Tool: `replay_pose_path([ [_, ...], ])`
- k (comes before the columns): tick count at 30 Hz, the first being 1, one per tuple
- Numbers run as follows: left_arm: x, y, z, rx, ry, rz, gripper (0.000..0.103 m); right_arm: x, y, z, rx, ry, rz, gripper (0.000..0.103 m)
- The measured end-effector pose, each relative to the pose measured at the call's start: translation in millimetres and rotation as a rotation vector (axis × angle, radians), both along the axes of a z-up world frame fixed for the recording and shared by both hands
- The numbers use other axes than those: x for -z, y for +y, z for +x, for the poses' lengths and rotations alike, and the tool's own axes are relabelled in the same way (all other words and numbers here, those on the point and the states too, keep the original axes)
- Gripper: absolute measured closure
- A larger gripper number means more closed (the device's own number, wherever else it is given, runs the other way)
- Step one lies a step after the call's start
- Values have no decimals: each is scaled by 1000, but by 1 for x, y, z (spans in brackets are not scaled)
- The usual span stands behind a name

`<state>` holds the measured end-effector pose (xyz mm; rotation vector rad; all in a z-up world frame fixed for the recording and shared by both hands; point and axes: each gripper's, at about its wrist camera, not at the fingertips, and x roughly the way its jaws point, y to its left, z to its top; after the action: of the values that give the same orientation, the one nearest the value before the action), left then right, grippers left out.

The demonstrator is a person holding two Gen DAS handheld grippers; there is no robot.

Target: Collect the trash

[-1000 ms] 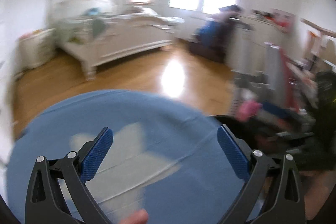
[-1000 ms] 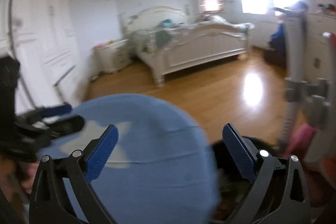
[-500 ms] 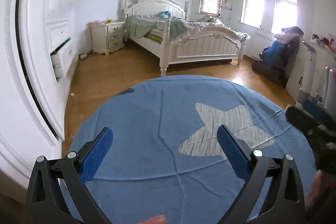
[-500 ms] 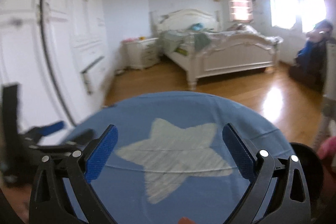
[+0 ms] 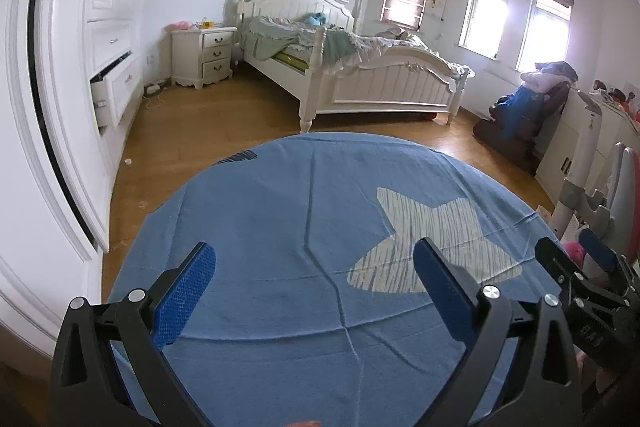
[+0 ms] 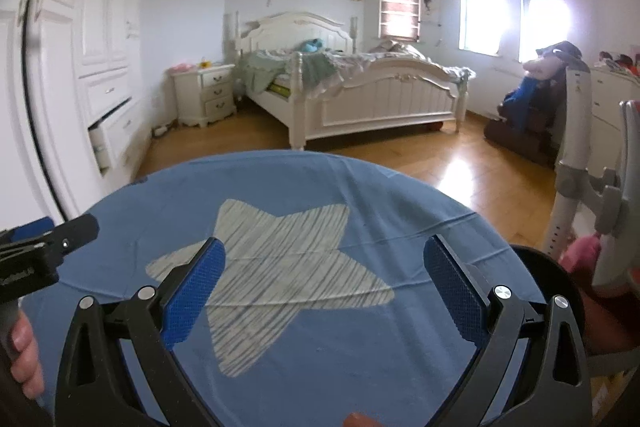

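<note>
A round table under a blue cloth point(image 5: 280, 227) with a pale star point(image 5: 432, 239) fills the lower half of both views. My left gripper point(image 5: 314, 255) hovers open over the cloth with nothing between its fingers. My right gripper point(image 6: 325, 251) is open too, above the star point(image 6: 280, 267). Each gripper shows at the edge of the other's view: the right one point(image 5: 580, 267), the left one point(image 6: 52, 239) held by a hand point(image 6: 20, 347). A small white scrap point(image 5: 128, 161) lies on the wooden floor by the wardrobe. A dark round bin point(image 6: 548, 279) sits just past the table's right edge.
A white bed point(image 5: 360, 79) with rumpled bedding stands at the back, a nightstand point(image 5: 202, 57) to its left. The white wardrobe point(image 5: 60, 107) on the left has an open drawer point(image 5: 114, 95). Piled clothes point(image 5: 524, 107) and a white stand point(image 6: 572, 147) crowd the right side.
Both views have swung left, away from the cluttered right side towards the bed and wardrobe, and have sharpened. The star on the cloth has shifted accordingly. Both grippers have stayed open.
</note>
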<state>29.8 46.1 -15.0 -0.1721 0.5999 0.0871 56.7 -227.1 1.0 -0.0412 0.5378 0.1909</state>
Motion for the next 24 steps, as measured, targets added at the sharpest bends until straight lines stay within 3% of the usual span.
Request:
replay_pose_path([
  [24,5,-19,4,2,38,61,5,0,2,-3,-17,22,-10,5],
])
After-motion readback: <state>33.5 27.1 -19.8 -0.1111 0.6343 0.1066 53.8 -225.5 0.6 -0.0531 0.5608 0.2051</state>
